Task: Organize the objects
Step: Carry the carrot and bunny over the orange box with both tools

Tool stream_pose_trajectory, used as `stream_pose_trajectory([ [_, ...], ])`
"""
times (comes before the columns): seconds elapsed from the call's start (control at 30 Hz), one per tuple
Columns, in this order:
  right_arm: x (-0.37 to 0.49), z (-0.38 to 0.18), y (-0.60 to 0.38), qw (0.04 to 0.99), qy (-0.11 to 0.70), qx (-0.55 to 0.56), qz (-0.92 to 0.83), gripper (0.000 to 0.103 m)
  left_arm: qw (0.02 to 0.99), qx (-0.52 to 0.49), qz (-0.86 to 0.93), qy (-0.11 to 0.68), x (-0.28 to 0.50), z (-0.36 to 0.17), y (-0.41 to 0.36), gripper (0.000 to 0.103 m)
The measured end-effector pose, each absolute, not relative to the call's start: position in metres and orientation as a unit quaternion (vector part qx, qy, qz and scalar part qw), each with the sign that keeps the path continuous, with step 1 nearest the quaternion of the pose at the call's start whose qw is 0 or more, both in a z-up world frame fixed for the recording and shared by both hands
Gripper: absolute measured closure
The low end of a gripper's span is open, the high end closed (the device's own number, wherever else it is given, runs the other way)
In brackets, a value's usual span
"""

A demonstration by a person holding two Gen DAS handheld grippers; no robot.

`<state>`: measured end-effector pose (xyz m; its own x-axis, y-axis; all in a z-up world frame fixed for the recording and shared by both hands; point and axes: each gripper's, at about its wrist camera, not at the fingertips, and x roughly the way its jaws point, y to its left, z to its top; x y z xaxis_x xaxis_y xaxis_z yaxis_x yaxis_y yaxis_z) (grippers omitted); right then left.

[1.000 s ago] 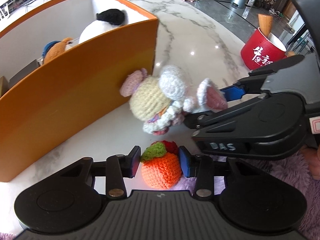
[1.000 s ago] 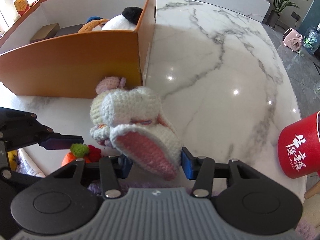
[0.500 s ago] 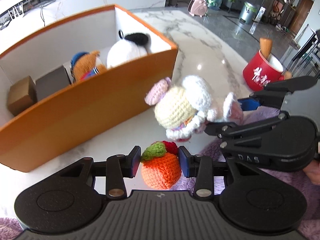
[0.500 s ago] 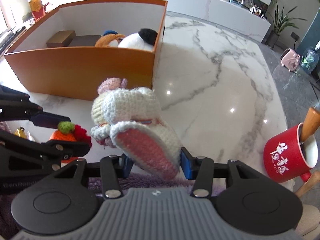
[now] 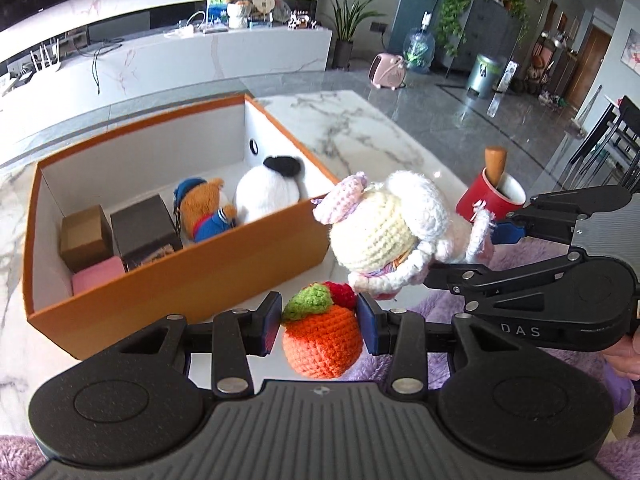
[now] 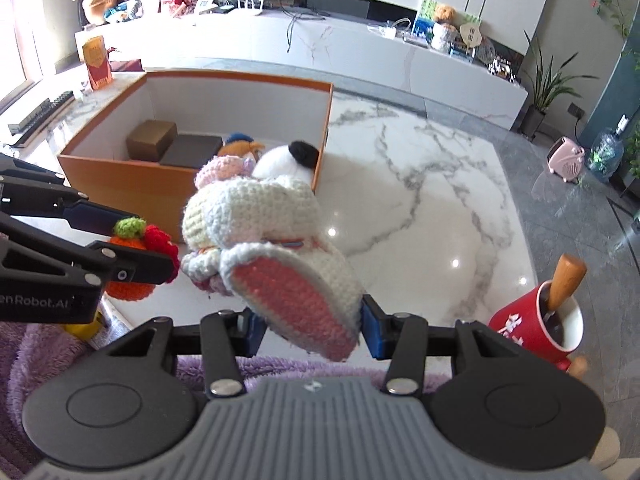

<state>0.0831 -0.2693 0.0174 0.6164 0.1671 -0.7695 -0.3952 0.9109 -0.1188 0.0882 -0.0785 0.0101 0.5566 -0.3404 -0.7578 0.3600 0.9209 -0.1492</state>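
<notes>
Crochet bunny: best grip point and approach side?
The long ear, as the right gripper has it now: the crochet bunny hangs forward from that flat pink-lined flap, thin enough to sit between the fingers. Come from the ear tip, along its length. The round head looks too bulky to pinch securely.

Orange crocheted fruit (image 5: 322,340), cream-and-pink crocheted bunny (image 5: 380,236), orange box (image 5: 180,280).

I count two crochet toys (image 5: 322,338) in my grips, two plush toys (image 5: 266,194), three small boxes (image 5: 142,226), one orange bin (image 5: 180,276), one red mug (image 5: 490,200).
</notes>
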Motion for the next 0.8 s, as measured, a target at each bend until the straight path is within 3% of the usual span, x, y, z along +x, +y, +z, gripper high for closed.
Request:
stream_pose_trajectory([
  [0.5,0.105,0.085,-0.234,0.905,0.329,-0.199,0.182,0.053,0.913,0.017,-0.175,0.368,0.126,0.058,-0.056,0.056],
  [0.8,0.16,0.087,-0.207,0.895,0.325,-0.225,0.207,0.053,0.915,0.01,-0.149,0.374,0.168,0.053,-0.039,0.056],
])
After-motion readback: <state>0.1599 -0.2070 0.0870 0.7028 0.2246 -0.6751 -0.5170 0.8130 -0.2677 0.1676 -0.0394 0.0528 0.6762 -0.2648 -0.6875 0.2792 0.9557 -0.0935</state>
